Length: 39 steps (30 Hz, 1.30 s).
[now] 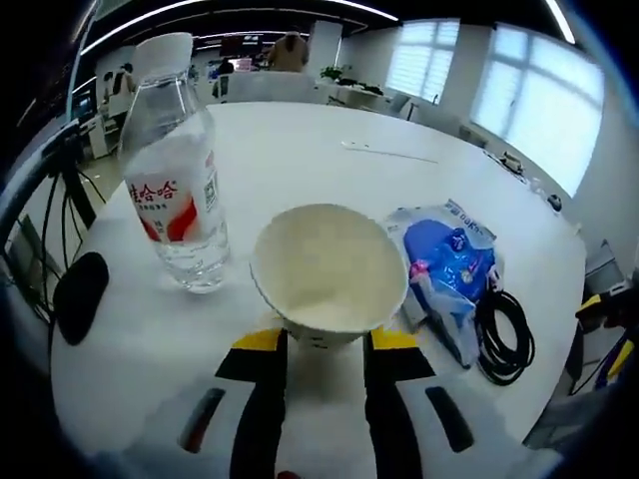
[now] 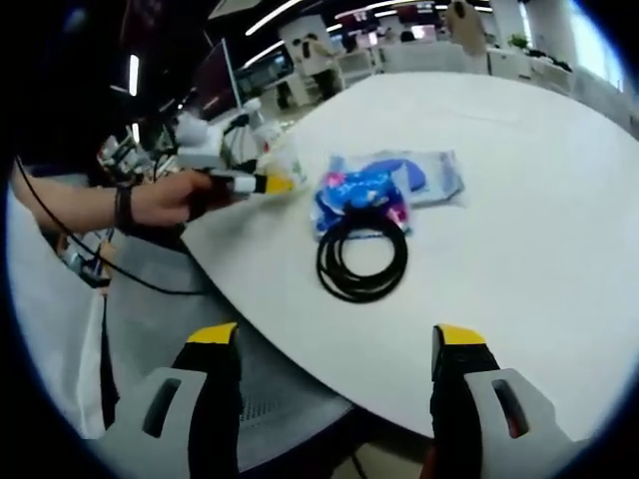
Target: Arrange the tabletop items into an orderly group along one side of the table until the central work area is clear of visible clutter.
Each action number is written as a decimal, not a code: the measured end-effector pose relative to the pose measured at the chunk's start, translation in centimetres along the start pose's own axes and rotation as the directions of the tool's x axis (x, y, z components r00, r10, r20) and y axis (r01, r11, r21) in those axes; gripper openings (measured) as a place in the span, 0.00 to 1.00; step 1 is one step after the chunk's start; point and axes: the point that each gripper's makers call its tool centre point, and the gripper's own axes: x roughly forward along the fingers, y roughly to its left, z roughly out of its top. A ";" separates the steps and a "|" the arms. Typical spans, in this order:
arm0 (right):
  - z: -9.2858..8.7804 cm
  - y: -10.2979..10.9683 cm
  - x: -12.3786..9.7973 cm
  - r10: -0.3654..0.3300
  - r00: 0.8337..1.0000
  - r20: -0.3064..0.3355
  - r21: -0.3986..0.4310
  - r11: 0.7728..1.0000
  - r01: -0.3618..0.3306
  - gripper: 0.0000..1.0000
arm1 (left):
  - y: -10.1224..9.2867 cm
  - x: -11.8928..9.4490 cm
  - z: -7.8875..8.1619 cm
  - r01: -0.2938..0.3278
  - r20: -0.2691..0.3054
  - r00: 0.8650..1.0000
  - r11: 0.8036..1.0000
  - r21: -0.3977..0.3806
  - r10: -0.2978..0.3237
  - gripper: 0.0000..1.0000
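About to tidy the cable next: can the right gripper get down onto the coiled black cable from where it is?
Probably yes. The right gripper is open and hangs off the table edge, with bare tabletop between it and the black cable. The blue packet touches the coil's far side only.

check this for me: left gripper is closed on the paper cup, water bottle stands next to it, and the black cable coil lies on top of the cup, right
Not quite. In the left gripper view the black cable coil lies on the table beside the blue plastic packet, not on the paper cup. The left gripper does clasp the cup, with the water bottle beside it.
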 end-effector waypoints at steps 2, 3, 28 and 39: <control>0.0 -0.1 0.0 -0.002 1.000 -0.003 -0.002 1.000 0.002 0.77 | 0.3 0.0 0.3 -0.020 0.018 1.000 1.000 -0.022 0.020 0.03; 0.0 -0.1 -0.1 -0.003 1.000 -0.001 0.000 1.000 0.003 0.77 | 0.0 0.1 0.2 -0.001 0.010 1.000 0.999 -0.033 0.002 0.08; -0.1 -0.3 0.1 -0.008 1.000 -0.024 0.007 1.000 0.008 0.77 | -0.1 1.0 1.7 0.020 0.026 1.000 0.994 -0.107 -0.017 0.38; 0.0 -0.5 -0.2 -0.015 0.999 -0.034 0.006 1.000 0.015 0.77 | 0.8 2.3 3.3 0.004 0.050 0.999 0.987 -0.159 0.004 0.31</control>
